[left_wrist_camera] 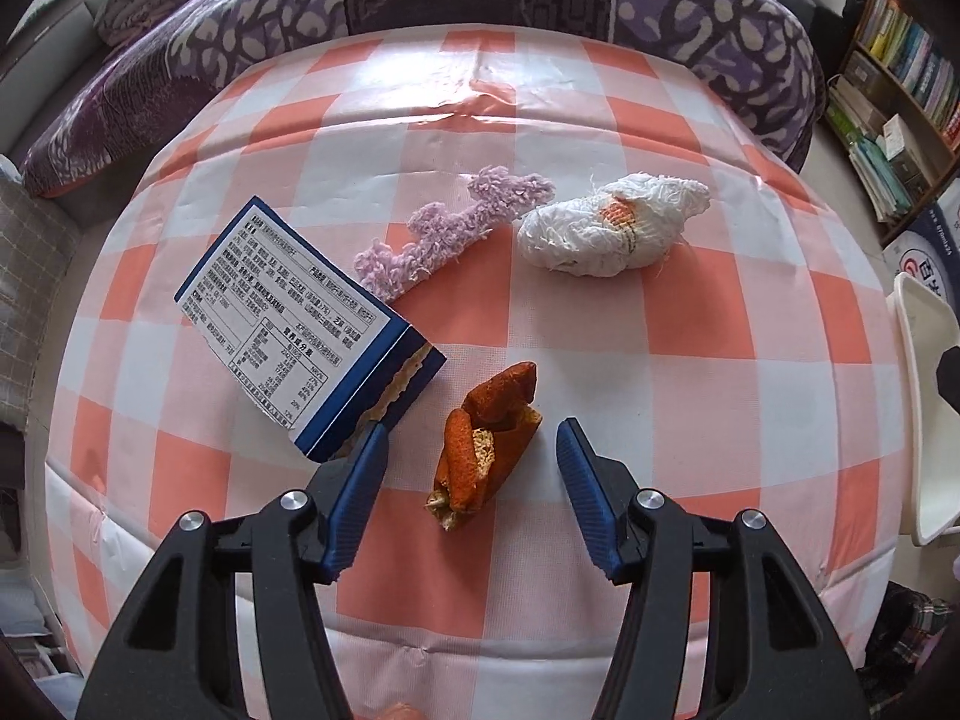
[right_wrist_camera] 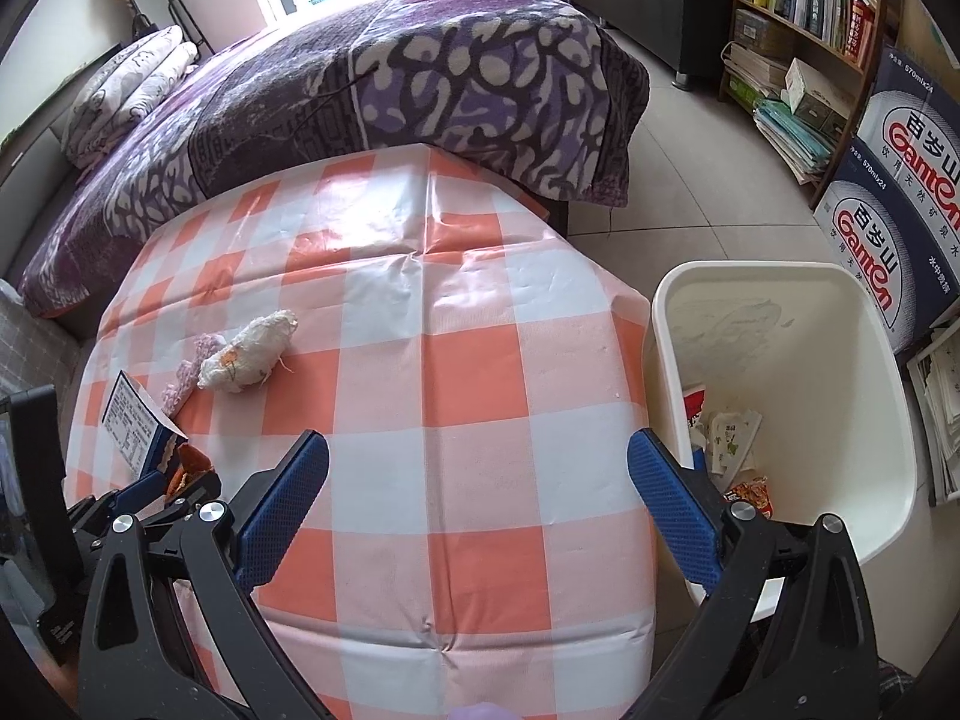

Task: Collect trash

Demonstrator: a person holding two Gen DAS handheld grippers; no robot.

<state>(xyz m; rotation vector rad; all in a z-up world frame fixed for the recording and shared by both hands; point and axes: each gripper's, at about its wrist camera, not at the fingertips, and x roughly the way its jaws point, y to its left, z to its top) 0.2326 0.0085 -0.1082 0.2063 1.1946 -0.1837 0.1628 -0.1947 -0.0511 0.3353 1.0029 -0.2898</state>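
A dried orange peel (left_wrist_camera: 486,438) lies on the orange-and-white checked tablecloth (left_wrist_camera: 690,408), between the blue pads of my left gripper (left_wrist_camera: 474,429). That gripper is open and neither pad touches the peel. Left of it lies a torn blue-and-white carton (left_wrist_camera: 300,324). Further back are a fuzzy purple strip (left_wrist_camera: 450,228) and a crumpled white wad (left_wrist_camera: 606,228). My right gripper (right_wrist_camera: 478,441) hangs open over bare cloth near the table's right edge, holding nothing. A white trash bin (right_wrist_camera: 750,267) stands on the floor just right of the table, with wrappers inside.
A bed with a purple patterned blanket (right_wrist_camera: 450,72) butts against the table's far side. A bookshelf (right_wrist_camera: 804,18) and stacked water cartons (right_wrist_camera: 894,204) stand at the right beyond the bin. Tiled floor (right_wrist_camera: 678,180) lies between the bed and the shelf.
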